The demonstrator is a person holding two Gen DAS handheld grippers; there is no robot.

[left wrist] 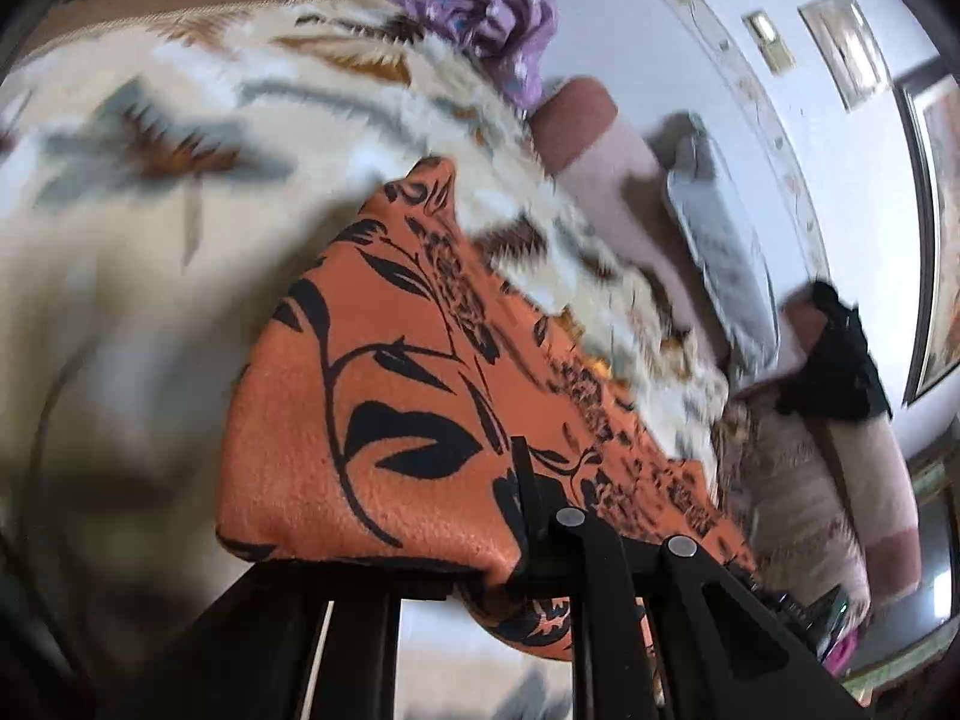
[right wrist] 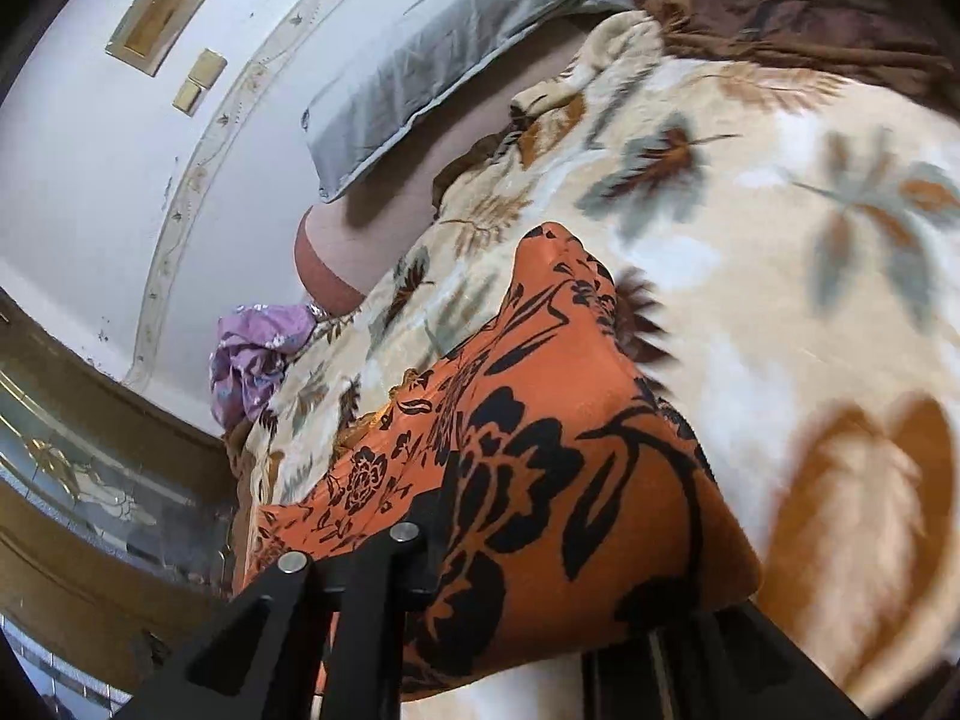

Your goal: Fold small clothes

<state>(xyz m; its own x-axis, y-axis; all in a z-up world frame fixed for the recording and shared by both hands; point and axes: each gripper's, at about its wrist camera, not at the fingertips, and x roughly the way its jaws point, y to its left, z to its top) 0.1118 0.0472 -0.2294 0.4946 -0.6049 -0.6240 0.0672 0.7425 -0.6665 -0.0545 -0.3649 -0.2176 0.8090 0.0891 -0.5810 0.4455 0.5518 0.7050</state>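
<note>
Across frame centre: orange black-flowered garment (left wrist: 390,420) draped on leaf-print blanket (left wrist: 120,240), pinched by left gripper (left wrist: 528,516) and right gripper (right wrist: 432,546).

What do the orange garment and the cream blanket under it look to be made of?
Orange garment: looks like a thin woven fabric with a fine matte grain and printed black leaves and flowers; the fibre cannot be told. Cream blanket: apparently plush fleece, with a fuzzy pile and soft-edged leaf patterns.
</note>
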